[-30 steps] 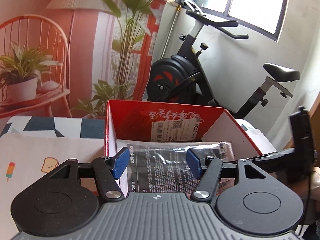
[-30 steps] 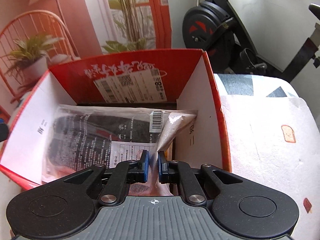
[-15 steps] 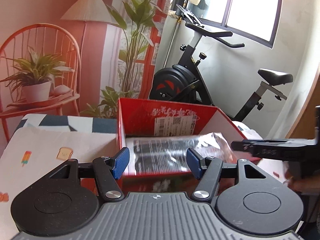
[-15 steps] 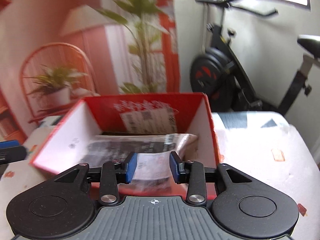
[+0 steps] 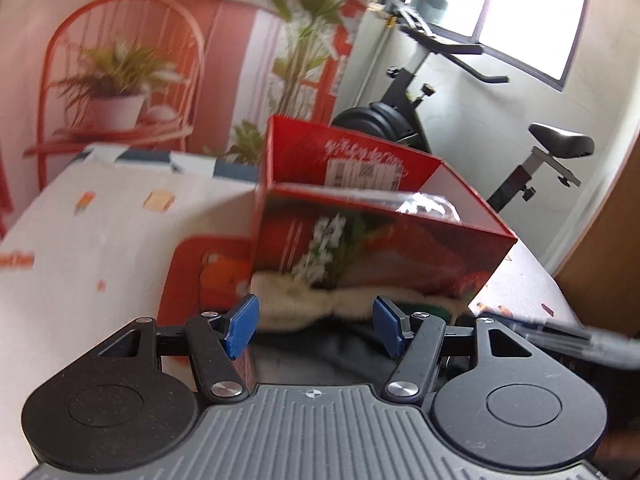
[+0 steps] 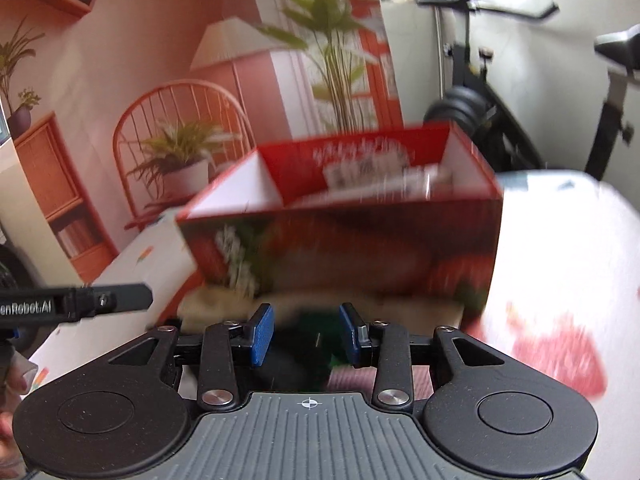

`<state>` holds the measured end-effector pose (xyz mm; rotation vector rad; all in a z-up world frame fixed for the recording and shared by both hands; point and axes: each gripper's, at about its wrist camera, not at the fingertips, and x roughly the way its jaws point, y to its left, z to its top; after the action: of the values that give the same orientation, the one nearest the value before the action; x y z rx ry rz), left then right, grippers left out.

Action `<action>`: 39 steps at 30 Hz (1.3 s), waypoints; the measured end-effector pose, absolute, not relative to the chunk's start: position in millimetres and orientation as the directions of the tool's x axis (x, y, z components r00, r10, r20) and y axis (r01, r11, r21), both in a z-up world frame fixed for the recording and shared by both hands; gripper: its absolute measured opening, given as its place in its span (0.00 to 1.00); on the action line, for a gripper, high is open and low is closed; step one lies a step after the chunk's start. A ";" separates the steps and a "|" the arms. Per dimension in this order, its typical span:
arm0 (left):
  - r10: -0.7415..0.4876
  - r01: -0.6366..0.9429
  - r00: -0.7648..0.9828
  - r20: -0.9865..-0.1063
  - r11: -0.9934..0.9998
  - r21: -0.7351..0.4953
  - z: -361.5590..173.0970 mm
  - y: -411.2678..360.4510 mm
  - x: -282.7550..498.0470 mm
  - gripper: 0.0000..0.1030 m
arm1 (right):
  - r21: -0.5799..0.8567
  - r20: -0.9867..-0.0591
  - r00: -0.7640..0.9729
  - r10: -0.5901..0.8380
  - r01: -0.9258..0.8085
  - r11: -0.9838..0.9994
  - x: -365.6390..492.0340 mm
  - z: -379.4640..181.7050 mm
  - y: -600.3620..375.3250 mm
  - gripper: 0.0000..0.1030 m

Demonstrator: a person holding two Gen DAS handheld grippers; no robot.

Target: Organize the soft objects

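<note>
Tongs both apart, empty: left (image 5: 315, 325), right (image 6: 307, 335) just widened; box (image 5: 376, 256) blurry, maybe w/ packet.

Both grippers empty, jaws apart

The left gripper (image 5: 316, 326) points forward and downward with its blue pads (image 5: 241, 331) standing wide, nothing between them. The right gripper (image 6: 307, 335) points the same way; its jaws have just been opening and now stand at a narrower gap, clamping nothing. At the left edge of the right wrist view, fingers of a hand (image 6: 16, 372) show.
</note>
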<state>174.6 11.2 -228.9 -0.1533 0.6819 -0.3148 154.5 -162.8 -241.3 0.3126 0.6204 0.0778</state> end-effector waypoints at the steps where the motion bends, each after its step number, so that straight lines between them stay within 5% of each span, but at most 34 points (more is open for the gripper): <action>1: -0.331 0.227 0.729 -0.599 0.943 -0.244 -231.9 11.8 171.8 0.63 | 0.321 -0.569 0.804 0.173 0.023 0.947 150.2 -247.9 -160.4 0.33; 11: -0.298 0.171 0.710 -0.638 0.952 -0.254 -248.9 16.0 162.4 0.63 | 0.474 -0.586 0.765 0.267 0.057 0.879 141.2 -282.1 -160.1 0.37; 15: -0.293 0.164 0.703 -0.648 0.954 -0.253 -251.0 16.1 161.6 0.63 | 0.498 -0.584 0.757 0.292 0.049 0.866 144.7 -284.6 -158.7 0.15; 19: -0.288 0.147 0.701 -0.652 0.953 -0.263 -251.7 18.8 162.6 0.63 | 0.486 -0.582 0.760 0.289 0.040 0.873 141.7 -281.3 -161.4 0.09; 33: -0.301 0.063 0.663 -0.685 0.935 -0.350 -265.1 31.2 179.2 0.63 | 0.413 -0.655 0.714 0.247 0.065 0.908 116.7 -285.6 -185.9 0.08; 39: -0.348 0.065 0.635 -0.690 0.914 -0.401 -274.2 27.5 201.0 0.56 | 0.394 -0.672 0.705 0.227 0.081 0.916 116.1 -292.0 -189.0 0.08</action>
<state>201.0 27.5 -274.2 -0.3578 0.8542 -0.2421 116.1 -189.0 -292.0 0.4168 0.7903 0.0834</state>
